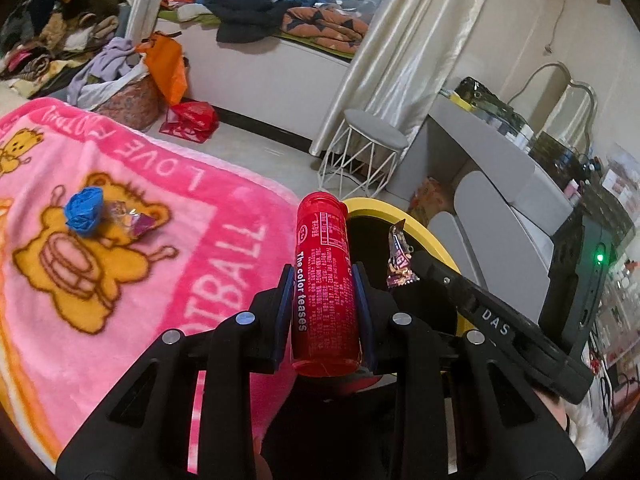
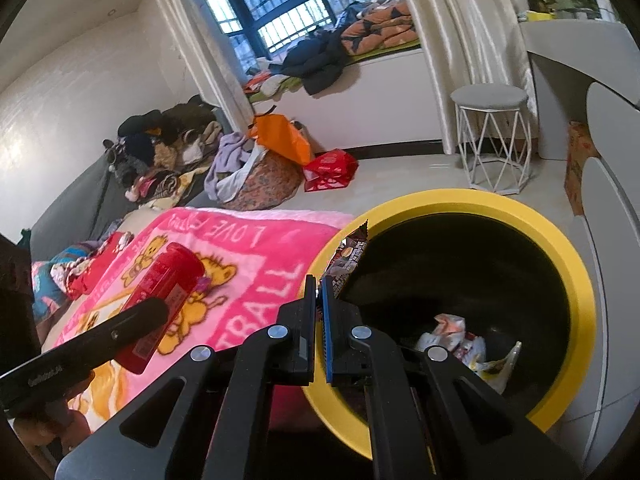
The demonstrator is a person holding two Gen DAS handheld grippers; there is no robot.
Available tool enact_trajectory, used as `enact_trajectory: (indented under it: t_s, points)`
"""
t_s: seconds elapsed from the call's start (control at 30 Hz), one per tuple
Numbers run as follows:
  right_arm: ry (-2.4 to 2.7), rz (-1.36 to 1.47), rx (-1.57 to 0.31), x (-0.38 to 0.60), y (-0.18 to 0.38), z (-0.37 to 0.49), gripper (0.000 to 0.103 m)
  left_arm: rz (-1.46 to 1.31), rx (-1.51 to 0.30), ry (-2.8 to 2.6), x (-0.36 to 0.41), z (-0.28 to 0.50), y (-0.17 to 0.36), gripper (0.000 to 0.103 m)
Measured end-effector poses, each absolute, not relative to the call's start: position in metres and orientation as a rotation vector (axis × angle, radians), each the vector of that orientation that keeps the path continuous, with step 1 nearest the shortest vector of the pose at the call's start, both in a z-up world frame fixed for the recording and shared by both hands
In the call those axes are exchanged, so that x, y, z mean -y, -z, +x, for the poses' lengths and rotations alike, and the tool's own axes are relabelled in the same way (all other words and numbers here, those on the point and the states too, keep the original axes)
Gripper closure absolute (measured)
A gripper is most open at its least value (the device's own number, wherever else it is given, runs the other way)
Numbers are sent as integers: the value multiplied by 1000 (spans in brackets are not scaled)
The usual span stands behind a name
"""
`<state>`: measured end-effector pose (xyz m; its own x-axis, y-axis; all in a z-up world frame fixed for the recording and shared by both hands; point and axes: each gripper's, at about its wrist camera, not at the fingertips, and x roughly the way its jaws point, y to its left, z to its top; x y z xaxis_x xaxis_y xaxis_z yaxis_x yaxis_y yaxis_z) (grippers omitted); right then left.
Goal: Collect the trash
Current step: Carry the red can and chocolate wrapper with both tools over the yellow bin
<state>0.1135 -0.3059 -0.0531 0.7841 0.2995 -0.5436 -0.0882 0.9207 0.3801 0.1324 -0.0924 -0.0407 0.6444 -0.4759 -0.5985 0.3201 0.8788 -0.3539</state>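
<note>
- Left hand-held gripper [image 1: 322, 280] is pinching red tube [image 1: 324, 276], bin [image 1: 370, 205] at its 1 o'clock.
- Right hand-held gripper [image 2: 319, 286] is pinching snack wrapper [image 2: 349, 258] over the bin rim.

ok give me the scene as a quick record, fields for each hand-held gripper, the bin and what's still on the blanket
left hand-held gripper: shut on red plastic cylindrical bottle
right hand-held gripper: shut on dark foil snack wrapper, at the bin's rim
bin: black round trash bin with yellow rim, crumpled wrappers inside
left on pink bear-print fleece blanket: blue crumpled plastic ball, small shiny purple wrapper beside it
</note>
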Motion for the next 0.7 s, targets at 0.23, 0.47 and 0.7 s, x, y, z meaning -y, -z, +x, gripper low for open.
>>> enact_trajectory:
  t_s: [0.23,0.47,0.7]
  points:
    - [-176,370,-631,322,55,111,100,-200,-748,484,108,132,41,81]
    - [-128,362,-639,336,61,114,100,-170,-753,511,125,133,43,81]
    - [-94,402,-646,355,69,116,100,-151,-759,536,141,134,45,81]
